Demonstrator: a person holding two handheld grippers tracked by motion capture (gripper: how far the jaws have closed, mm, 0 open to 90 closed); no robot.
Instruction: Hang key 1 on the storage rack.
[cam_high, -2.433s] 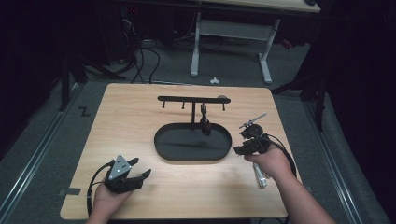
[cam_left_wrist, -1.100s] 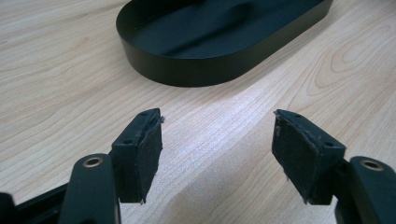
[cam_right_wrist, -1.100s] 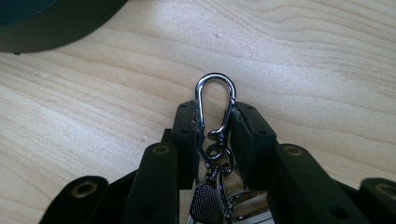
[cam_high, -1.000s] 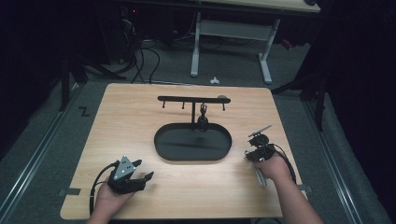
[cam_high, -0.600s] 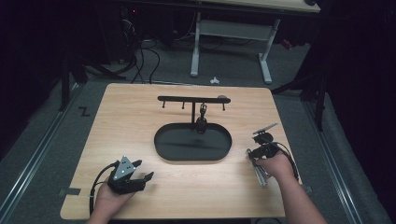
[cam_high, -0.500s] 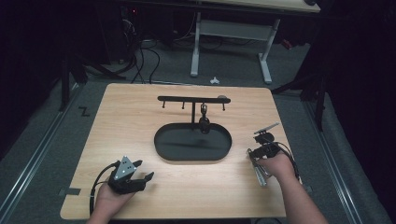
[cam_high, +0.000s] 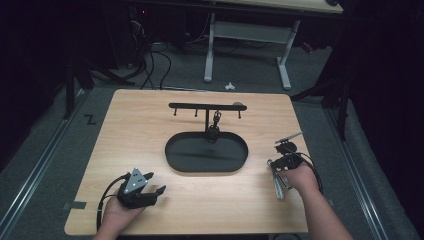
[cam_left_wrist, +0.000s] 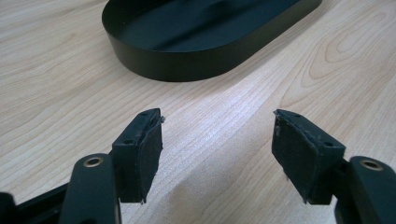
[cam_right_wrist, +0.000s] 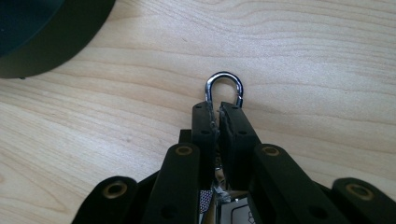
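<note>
Compared with a second ago, my right gripper (cam_high: 280, 156) has barely shifted at the table's four o'clock edge, but its jaws have just been closing and now pinch a small metal clasp (cam_right_wrist: 224, 88). Its silver loop sticks out past the pad tips, low over the wood. A couple of seconds back that hand was up nearer the tray's three o'clock side; since then it has drawn toward me. My left gripper (cam_high: 150, 192) sits where it was, at about seven o'clock on the table (cam_high: 140, 130), jaws released and wide with bare wood between the pads.

From the right gripper view I get the clasp's rounded end and the clamped pads. From the high view the same spot is too small to read; there I see a silvery piece (cam_high: 276, 181) lying beside the right hand (cam_high: 299, 176), though I cannot tell what it is or whether it is joined to the clasp. From the left gripper view I get the tray's wall at twelve o'clock, well apart from the pads.

The black oval tray (cam_high: 206, 153) lies mid-table. Behind it, at twelve o'clock, stands a black hook rack (cam_high: 207, 106) with one dark item (cam_high: 216, 120) hanging from it. Nothing lies between the clasp and the tray.
</note>
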